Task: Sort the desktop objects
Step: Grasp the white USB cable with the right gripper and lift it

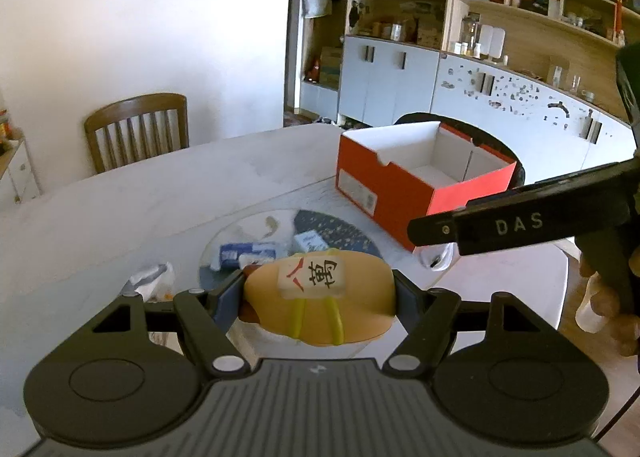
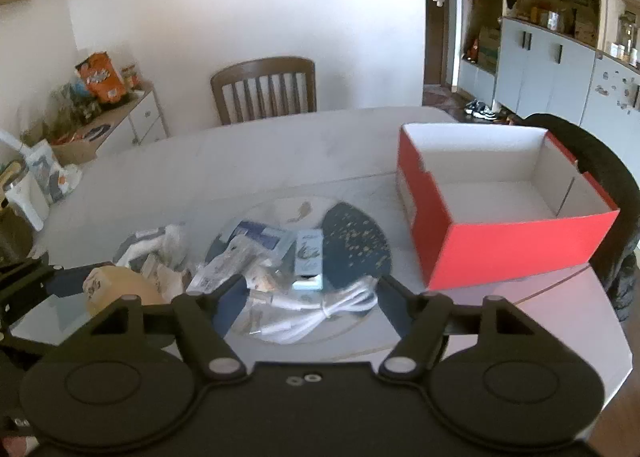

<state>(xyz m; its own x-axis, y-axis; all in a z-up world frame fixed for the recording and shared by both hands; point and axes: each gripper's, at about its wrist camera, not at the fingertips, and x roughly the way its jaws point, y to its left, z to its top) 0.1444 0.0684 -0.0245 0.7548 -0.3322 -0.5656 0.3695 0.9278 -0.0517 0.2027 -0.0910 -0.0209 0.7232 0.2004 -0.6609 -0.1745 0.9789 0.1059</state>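
Two views. From the left wrist, the left gripper (image 1: 319, 297) has its jaws clamped on a tan toy bun (image 1: 320, 293) with a mahjong tile on top, held above the table (image 1: 120, 193); the red box (image 1: 424, 181) stands far right, empty. The bun looks soft and rounded, so I judge it could squirm out sideways in transit, or clip the box's near wall if carried low.

From the right wrist, the right gripper (image 2: 308, 297) has its jaws open and empty over a white cable (image 2: 320, 313) lying between them on the glass plate (image 2: 360, 321). Loose loops could snag neighbouring packets (image 2: 264, 237).
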